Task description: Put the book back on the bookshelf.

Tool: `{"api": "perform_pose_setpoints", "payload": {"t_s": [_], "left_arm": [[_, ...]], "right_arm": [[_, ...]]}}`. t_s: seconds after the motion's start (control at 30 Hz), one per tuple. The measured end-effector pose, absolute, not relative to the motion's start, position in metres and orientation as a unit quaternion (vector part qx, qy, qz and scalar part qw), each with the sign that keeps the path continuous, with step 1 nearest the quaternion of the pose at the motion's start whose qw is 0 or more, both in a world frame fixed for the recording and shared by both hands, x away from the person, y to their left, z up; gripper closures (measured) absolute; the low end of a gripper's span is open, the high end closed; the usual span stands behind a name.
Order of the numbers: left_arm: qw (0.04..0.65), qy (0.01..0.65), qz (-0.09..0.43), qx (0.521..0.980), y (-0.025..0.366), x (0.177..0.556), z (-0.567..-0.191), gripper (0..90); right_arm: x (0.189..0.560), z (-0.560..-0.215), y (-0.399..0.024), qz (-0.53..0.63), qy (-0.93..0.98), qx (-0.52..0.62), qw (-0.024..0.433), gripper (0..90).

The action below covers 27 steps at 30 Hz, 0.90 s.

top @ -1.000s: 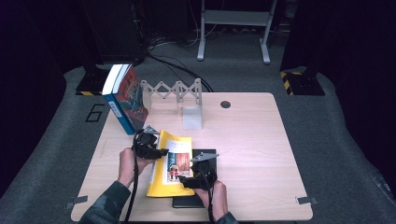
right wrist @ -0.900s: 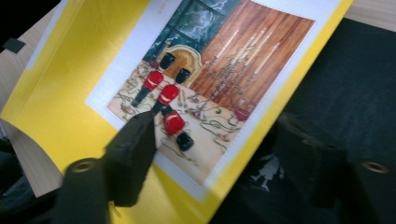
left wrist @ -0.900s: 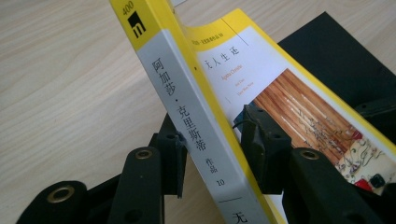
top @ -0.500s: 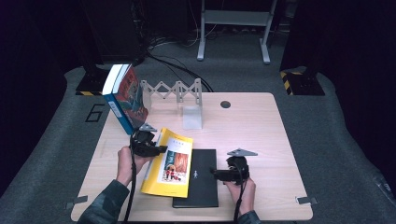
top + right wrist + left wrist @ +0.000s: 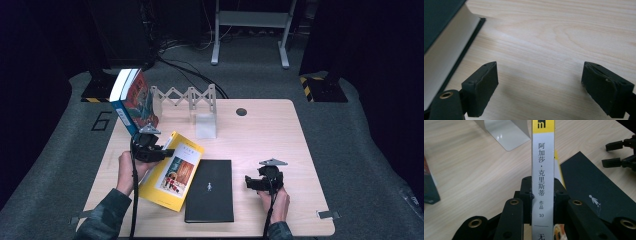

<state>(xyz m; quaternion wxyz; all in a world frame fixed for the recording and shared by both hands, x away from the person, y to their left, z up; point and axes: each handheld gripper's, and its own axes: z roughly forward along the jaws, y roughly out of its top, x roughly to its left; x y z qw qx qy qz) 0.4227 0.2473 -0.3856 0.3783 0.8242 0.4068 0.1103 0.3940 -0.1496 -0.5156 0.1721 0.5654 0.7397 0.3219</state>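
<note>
Nearest to us, the left hand-held gripper [image 5: 541,202] is clamped on the spine of the yellow book [image 5: 172,170], its jaws having just been closing onto it, so the book hangs from that grip with its far edge tilted up off the worktop [image 5: 260,135]. The right hand-held gripper [image 5: 260,181] sits apart with its jaws wide and nothing between them, having just been opening, just right of the black book [image 5: 210,197] lying flat. The yellow book's long axis points up and away toward the white bookend [image 5: 205,125] and the leaning blue book [image 5: 131,102] beyond it. We judge the left hand the nearer for standing it there.
</note>
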Motion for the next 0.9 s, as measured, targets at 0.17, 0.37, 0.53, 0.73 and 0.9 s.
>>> {"api": "perform_pose_setpoints", "payload": {"t_s": [0.17, 0.37, 0.53, 0.73, 0.9], "left_arm": [[0.404, 0.400, 0.102, 0.816, 0.255, 0.420, -0.371, 75.7], [0.409, 0.397, 0.135, 0.810, 0.254, 0.421, -0.355, 75.6], [0.422, 0.406, 0.155, 0.796, 0.260, 0.428, -0.345, 75.5], [0.428, 0.410, 0.184, 0.784, 0.262, 0.437, -0.335, 75.5], [0.428, 0.413, 0.192, 0.781, 0.263, 0.446, -0.330, 75.5]], "right_arm": [[0.395, -0.521, -0.153, 0.325, 0.736, 0.563, 0.190, 12.7], [0.393, -0.527, -0.154, 0.323, 0.733, 0.552, 0.231, 11.9], [0.394, -0.528, -0.156, 0.325, 0.734, 0.548, 0.236, 11.9], [0.394, -0.529, -0.157, 0.328, 0.732, 0.547, 0.239, 12.8], [0.394, -0.529, -0.156, 0.329, 0.732, 0.546, 0.239, 13.4]]}}
